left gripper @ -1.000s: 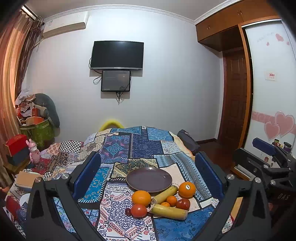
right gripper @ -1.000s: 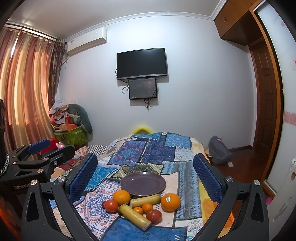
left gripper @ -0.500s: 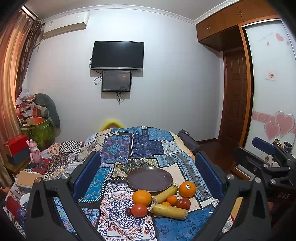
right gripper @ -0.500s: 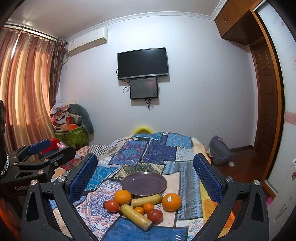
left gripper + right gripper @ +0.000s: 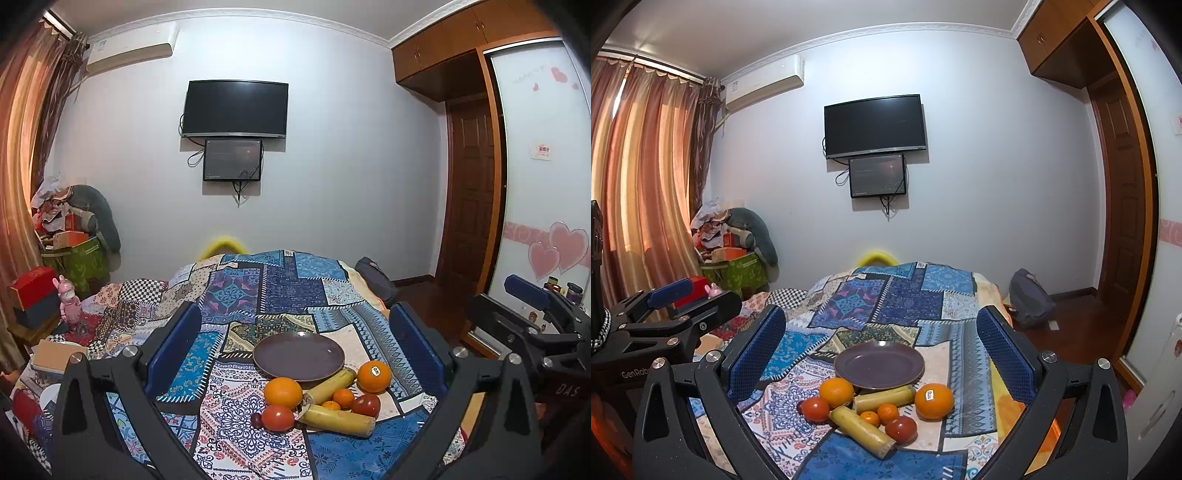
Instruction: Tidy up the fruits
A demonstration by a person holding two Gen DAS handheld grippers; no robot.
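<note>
A dark purple plate [image 5: 298, 355] [image 5: 879, 364] lies empty on the patchwork bed cover. In front of it lie two oranges [image 5: 283, 392] [image 5: 373, 376], two yellow banana pieces [image 5: 338, 419] [image 5: 862, 430], two red tomatoes [image 5: 277, 417] [image 5: 901, 428], two small tangerines [image 5: 343, 398] and a small dark fruit [image 5: 255, 420]. My left gripper [image 5: 295, 347] is open and empty, held above and short of the fruit. My right gripper [image 5: 881, 347] is open and empty too, at about the same distance. Each gripper shows at the side of the other's view.
The bed [image 5: 280, 288] is covered by a blue patchwork quilt. Boxes and a pink toy [image 5: 70, 304] stand at the left. A dark bag [image 5: 1030, 299] lies on the wooden floor at the right, near a wardrobe [image 5: 539, 206]. A television [image 5: 236, 109] hangs on the far wall.
Both views have shifted very slightly; the fruit and plate have not moved and both grippers stay open.
</note>
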